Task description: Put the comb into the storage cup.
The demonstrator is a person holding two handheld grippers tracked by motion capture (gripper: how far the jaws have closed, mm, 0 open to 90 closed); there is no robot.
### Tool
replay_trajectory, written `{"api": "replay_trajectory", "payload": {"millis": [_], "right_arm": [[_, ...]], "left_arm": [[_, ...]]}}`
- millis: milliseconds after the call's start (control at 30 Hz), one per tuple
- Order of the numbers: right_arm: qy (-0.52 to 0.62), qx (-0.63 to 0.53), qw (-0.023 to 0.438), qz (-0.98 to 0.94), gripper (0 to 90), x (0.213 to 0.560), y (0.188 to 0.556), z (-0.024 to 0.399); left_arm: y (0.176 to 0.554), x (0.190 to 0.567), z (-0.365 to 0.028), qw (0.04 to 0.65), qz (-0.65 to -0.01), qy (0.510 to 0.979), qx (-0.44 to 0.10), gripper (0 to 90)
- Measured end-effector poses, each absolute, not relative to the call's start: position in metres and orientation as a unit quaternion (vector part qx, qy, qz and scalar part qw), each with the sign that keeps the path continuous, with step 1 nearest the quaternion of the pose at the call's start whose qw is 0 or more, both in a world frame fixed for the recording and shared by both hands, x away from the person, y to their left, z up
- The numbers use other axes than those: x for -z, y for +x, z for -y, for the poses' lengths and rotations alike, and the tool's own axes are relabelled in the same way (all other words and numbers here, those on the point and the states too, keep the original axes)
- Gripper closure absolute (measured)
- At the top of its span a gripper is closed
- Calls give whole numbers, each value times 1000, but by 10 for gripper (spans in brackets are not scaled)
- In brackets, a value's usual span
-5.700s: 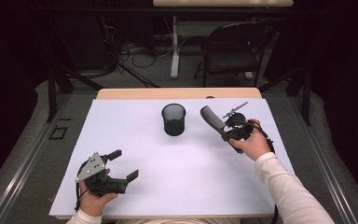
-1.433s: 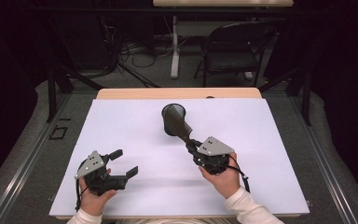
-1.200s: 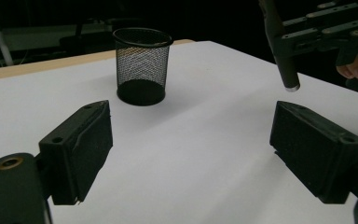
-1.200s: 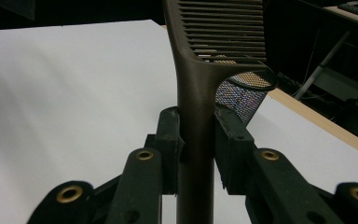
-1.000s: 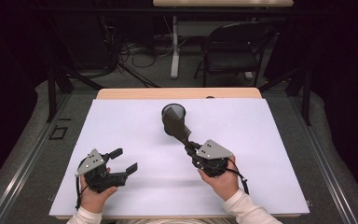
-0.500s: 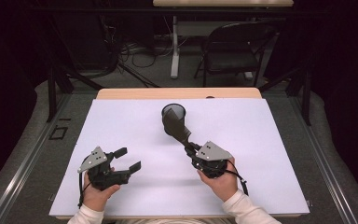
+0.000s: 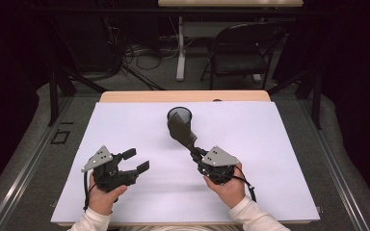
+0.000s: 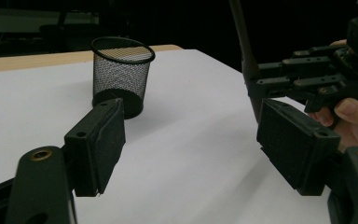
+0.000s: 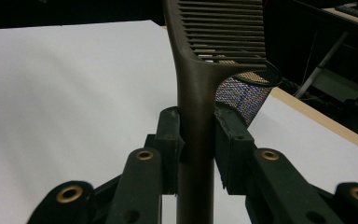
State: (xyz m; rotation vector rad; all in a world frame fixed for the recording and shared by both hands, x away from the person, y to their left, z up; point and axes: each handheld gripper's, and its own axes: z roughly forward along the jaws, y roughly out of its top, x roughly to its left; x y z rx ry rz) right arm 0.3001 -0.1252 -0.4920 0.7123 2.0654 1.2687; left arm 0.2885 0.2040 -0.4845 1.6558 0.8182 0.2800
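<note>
A black mesh cup (image 7: 179,117) stands upright at the back middle of the white sheet (image 7: 270,144). My right gripper (image 7: 197,154) is shut on the handle of a dark brown comb (image 7: 180,132), whose toothed head slants up against the near side of the cup. In the right gripper view the comb (image 9: 200,93) rises between the jaws of the right gripper (image 9: 196,149), with the cup (image 9: 244,95) just behind it. My left gripper (image 7: 136,160) is open and holds nothing at the front left. Its own view puts the left gripper (image 8: 200,140) wide apart, facing the cup (image 8: 121,74).
A wooden table edge (image 7: 139,96) runs behind the white sheet. A black chair (image 7: 238,48) and cables stand on the floor beyond the table. In the left gripper view, the other hand (image 8: 354,116) and its gripper sit close at the right.
The right gripper carried the comb from the back right to the front middle, its head now by the cup. In the last second the left gripper shifted slightly right and forward.
</note>
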Motion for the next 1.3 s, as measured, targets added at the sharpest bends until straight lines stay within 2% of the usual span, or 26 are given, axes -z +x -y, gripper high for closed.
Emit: {"api": "replay_trajectory", "payload": {"millis": [800, 1300], "right_arm": [[270, -482, 302, -777, 729, 493, 301, 125], [272, -484, 304, -774, 729, 493, 300, 125]], "left_arm": [[307, 448, -178, 589, -349, 725, -74, 278], [317, 440, -162, 592, -353, 724, -34, 347]]}}
